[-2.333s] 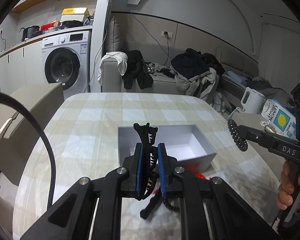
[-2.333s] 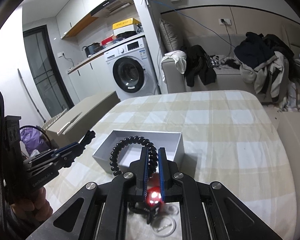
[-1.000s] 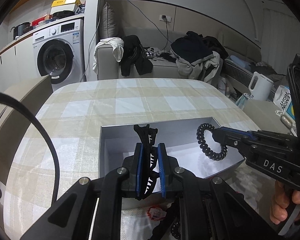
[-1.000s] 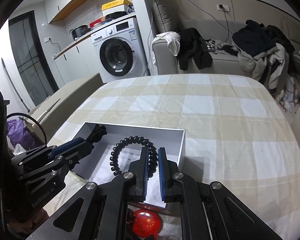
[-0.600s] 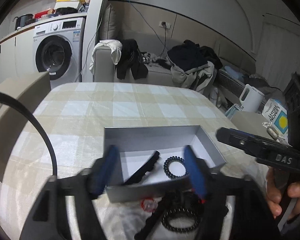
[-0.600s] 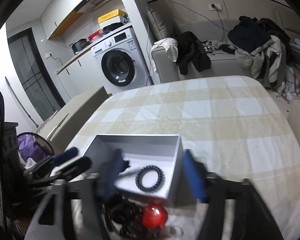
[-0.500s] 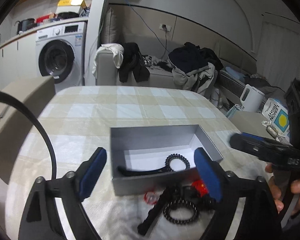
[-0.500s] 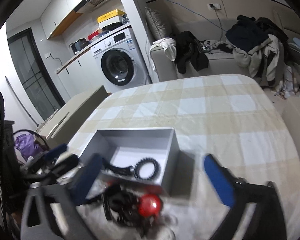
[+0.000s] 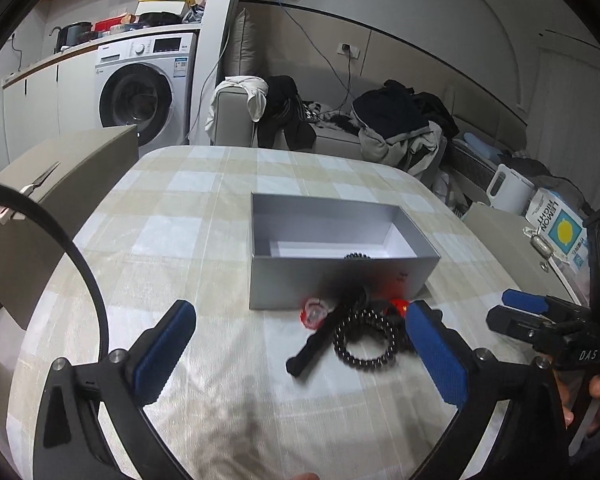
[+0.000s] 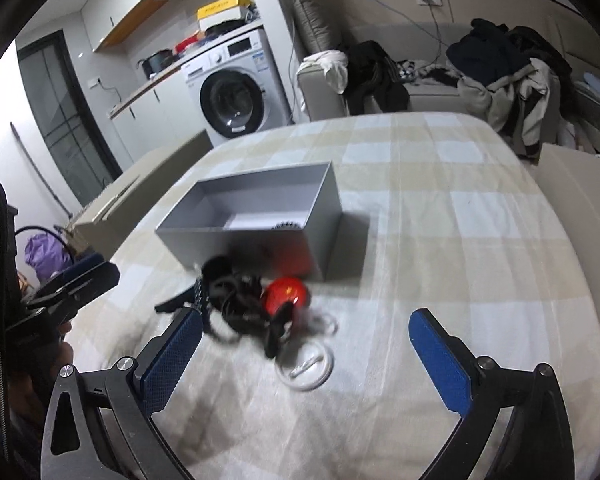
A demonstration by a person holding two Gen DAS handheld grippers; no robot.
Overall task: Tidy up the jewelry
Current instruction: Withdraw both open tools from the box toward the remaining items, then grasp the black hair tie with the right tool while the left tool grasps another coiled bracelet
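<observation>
— Left gripper?
— Spread wide, nothing between the blue pads. Hovers above the tabletop, just short of the pile of trinkets.

— Right gripper?
— Likewise released, blue pads far apart and bare. Seen from the left camera only as a dark tip with a blue pad at the right edge; gap there hard to judge.

— And the box?
— Grey, open on top, white floor inside. Stands on the checked cloth near the middle of the tabletop. Only a sliver of a black beaded ring peeks over the near wall, toward the right end; rest of the inside hidden by that wall.

— Outside the box?
— A small heap right against the near wall. A black coiled bracelet lies flat, closest to the left gripper. A black clip runs slantwise beside it, touching it. A red ball sits at the right of the heap, close to the box corner. A small clear-and-red piece lies to the left of the clip, near the wall. A white ring lies flat nearest the right gripper, apart from the box. Black tangle in the right view too blurred to sort out.
</observation>
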